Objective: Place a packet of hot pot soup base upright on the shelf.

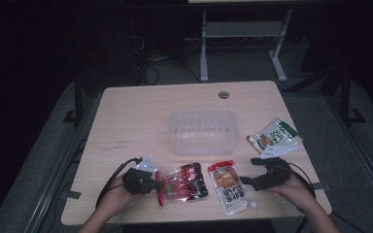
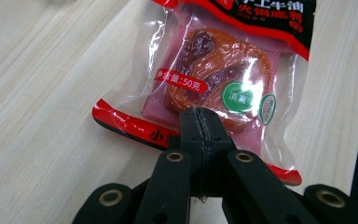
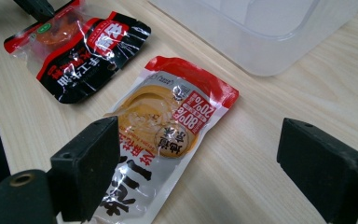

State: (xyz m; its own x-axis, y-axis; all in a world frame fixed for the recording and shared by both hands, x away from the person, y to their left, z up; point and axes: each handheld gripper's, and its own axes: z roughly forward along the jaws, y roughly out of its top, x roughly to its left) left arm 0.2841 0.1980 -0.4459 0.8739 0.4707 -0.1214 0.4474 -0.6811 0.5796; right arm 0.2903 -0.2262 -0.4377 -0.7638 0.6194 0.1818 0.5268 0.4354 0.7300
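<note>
Left gripper (image 1: 156,184), near the table's (image 1: 126,121) front left corner: jaws pressed together, tips over the red and clear hot-pot pouch (image 1: 184,182); whether film is pinched between them cannot be told. Pouch flat near the front edge, left of centre; on it, seen in the left gripper view (image 2: 214,74), a red tag reading "50克", a green round seal, and white characters on the black band ending in "牛油".

Right gripper (image 1: 255,171), near the front right corner: jaws spread wide, nothing between the pads. Just beside it, towards the middle of the front edge, a red and white spouted sauce pouch (image 1: 229,187), flat, marked "20%" and "80%" in the right gripper view (image 3: 168,126).

Clear plastic tub (image 1: 203,132) at the table's middle. Green and white packet (image 1: 274,136) at the right edge, print too small to read.
</note>
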